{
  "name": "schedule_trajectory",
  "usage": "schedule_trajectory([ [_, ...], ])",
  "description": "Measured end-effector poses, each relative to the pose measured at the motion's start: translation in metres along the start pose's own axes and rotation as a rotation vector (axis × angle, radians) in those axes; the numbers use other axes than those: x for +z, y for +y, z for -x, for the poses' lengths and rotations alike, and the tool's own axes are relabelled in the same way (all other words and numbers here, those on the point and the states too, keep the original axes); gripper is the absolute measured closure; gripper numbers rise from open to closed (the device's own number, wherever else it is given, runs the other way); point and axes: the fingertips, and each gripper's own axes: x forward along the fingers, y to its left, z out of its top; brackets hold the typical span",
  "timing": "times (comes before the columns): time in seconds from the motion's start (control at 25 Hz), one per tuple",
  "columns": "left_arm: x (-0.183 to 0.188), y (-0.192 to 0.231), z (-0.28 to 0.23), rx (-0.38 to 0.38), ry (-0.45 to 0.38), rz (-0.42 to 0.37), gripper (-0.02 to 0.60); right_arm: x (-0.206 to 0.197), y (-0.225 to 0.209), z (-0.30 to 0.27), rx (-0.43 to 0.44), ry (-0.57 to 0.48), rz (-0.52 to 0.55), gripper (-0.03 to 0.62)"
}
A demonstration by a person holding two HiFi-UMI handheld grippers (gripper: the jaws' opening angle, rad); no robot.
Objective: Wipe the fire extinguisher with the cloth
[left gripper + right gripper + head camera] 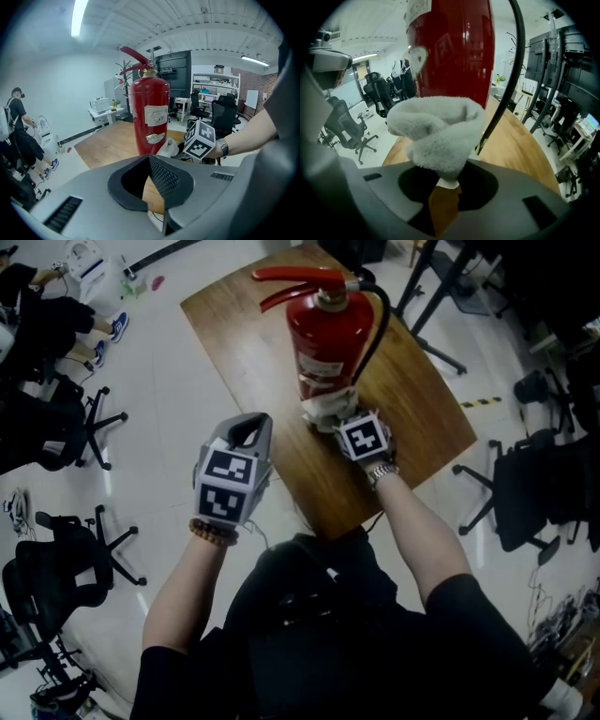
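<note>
Where the counter (234, 352) stands: I see a brown wooden top set at an angle on a pale floor (169, 437), in an office room.
Room: black office chairs (56, 577) ring the counter, at least four in the head view; a person (16, 117) stands far off by the white wall.
Fire extinguisher (328, 343): one, red, upright on the counter, with a black hose (377, 324) curving down its right side.
Cloth (436, 131): one, pale grey and fluffy, bunched against the foot of the cylinder.
Right hand-held gripper (444, 185): clamped on the cloth's lower edge, holding it to the red body.
Left hand-held gripper (150, 161): jaws together with nothing in them, hanging off the counter's near left edge, apart from the extinguisher.
Only in the head view: the whole counter outline, a wristwatch (382, 472) and a bead bracelet (211, 532).
Only in the left gripper view: the ceiling light strip (78, 16), the shelves (213, 89) and the extinguisher's white label (155, 115).
Only in the right gripper view: I get the pinch on the cloth close up.
Count: two hand-held grippers, one counter.
</note>
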Motion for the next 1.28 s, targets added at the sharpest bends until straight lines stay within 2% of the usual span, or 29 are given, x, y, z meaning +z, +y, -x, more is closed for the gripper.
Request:
schedule_trajectory([
  [0.52, -0.009, 0.004, -0.001, 0.0, 0.014, 0.008, 0.581, -0.022, 0.005, -0.03, 0.002, 0.079, 0.016, 0.477],
  [0.76, -0.006, 0.008, 0.005, 0.004, -0.006, 0.007, 0.581, -0.024, 0.008, -0.022, 0.009, 0.09, -0.001, 0.478],
  [0.92, -0.004, 0.012, 0.013, 0.004, -0.029, 0.007, 0.581, -0.014, 0.017, 0.007, 0.031, 0.032, -0.021, 0.479],
  [1.12, 0.002, 0.015, 0.021, -0.008, -0.063, 0.006, 0.581, 0.032, 0.036, 0.066, 0.063, -0.116, 0.006, 0.477],
  [1.28, 0.005, 0.014, 0.027, -0.021, -0.09, 0.002, 0.581, 0.07, 0.044, 0.118, 0.055, -0.214, 0.05, 0.477],
])
